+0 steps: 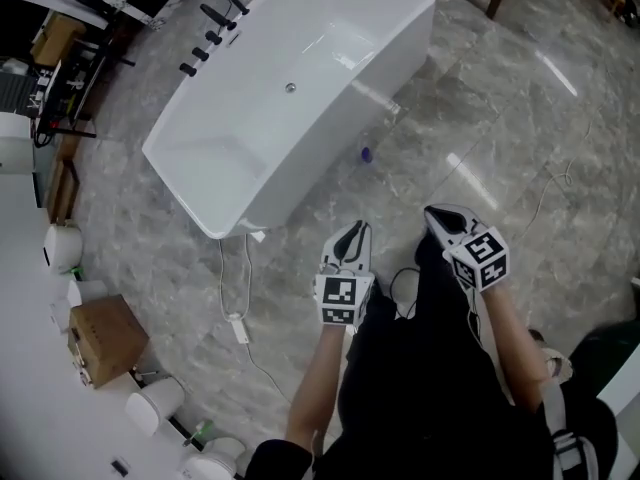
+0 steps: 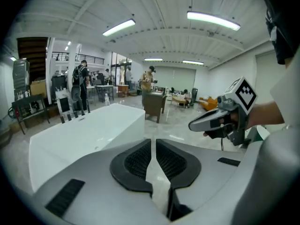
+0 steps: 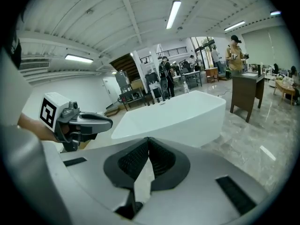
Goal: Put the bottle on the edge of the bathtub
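The white bathtub [image 1: 300,183] stands on the grey marble floor, ahead of me and to the left; it also shows in the left gripper view [image 2: 89,130] and the right gripper view [image 3: 173,114]. A small purplish-blue thing [image 1: 366,154] lies on the floor beside the tub; I cannot tell whether it belongs to a bottle. My left gripper [image 1: 352,230] [image 2: 153,142] is held low in front of me, its pads a narrow slit apart with nothing between them. My right gripper [image 1: 432,211] [image 3: 148,139] hangs beside it, pads touching at the tips, empty.
Black tap fittings [image 1: 210,33] stand at the tub's far left rim. A cardboard box [image 1: 105,338] and white fixtures line the left wall. A white cable [image 1: 240,318] trails over the floor. A dark wooden cabinet [image 3: 246,93] stands past the tub; people stand far behind.
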